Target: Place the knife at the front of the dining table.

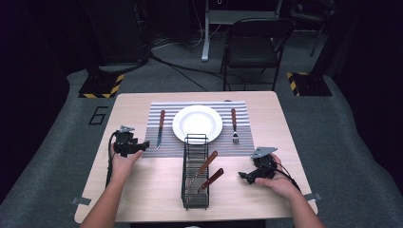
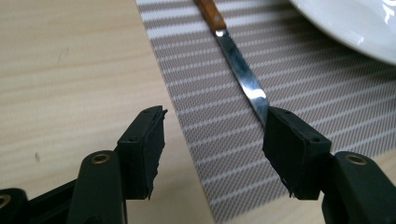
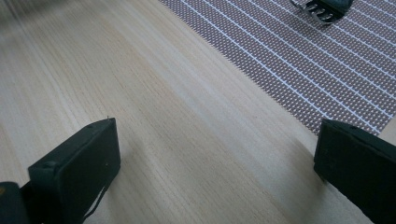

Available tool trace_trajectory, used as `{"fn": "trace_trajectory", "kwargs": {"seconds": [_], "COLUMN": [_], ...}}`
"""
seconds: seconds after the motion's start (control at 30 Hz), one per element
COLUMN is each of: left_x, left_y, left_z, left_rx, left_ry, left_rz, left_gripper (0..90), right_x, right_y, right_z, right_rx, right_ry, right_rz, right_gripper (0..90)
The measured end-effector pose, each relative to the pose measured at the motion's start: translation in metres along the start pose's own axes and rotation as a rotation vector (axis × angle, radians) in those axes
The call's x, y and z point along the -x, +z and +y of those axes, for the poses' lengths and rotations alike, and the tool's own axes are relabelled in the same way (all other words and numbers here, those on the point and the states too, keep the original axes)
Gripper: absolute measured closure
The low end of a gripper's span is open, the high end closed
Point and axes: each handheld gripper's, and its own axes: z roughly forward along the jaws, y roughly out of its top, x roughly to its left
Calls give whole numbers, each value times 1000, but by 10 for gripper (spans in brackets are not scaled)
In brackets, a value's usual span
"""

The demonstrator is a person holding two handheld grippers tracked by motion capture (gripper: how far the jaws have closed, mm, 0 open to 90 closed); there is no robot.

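Wooden-handled knife [image 1: 160,128]: lies on the striped mat [image 1: 240,142], left of the white plate [image 1: 197,123], long axis running away from the person, handle at the far end, blade tip toward the near edge of the mat.
Left tool [image 1: 139,145]: jaws spread apart and empty, low over the worktop [image 1: 152,190] at the mat's left near corner; in the left gripper view the blade [image 2: 243,70] points toward the right-hand jaw, just ahead of it.
Wire rack [image 1: 196,173]: stands between the two hands, with two more wooden-handled pieces slanted inside.
Fork [image 1: 234,126]: right of the plate, handle far, tines near.
Right tool [image 1: 247,176]: jaws wide, holding nothing, well apart from the knife.
Nearer hand: the left one, by my judgement.
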Motion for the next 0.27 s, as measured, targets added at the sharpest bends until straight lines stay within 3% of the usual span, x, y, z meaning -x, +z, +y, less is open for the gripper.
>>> {"fn": "trace_trajectory", "kwargs": {"seconds": [0.27], "left_x": [-13], "left_y": [-7], "left_z": [-19], "left_rx": [-6], "left_ry": [5], "left_rz": [55], "left_gripper": [362], "right_x": [0], "right_y": [0], "right_z": [0], "right_rx": [0], "right_ry": [1], "right_rz": [0], "right_gripper": [0]}}
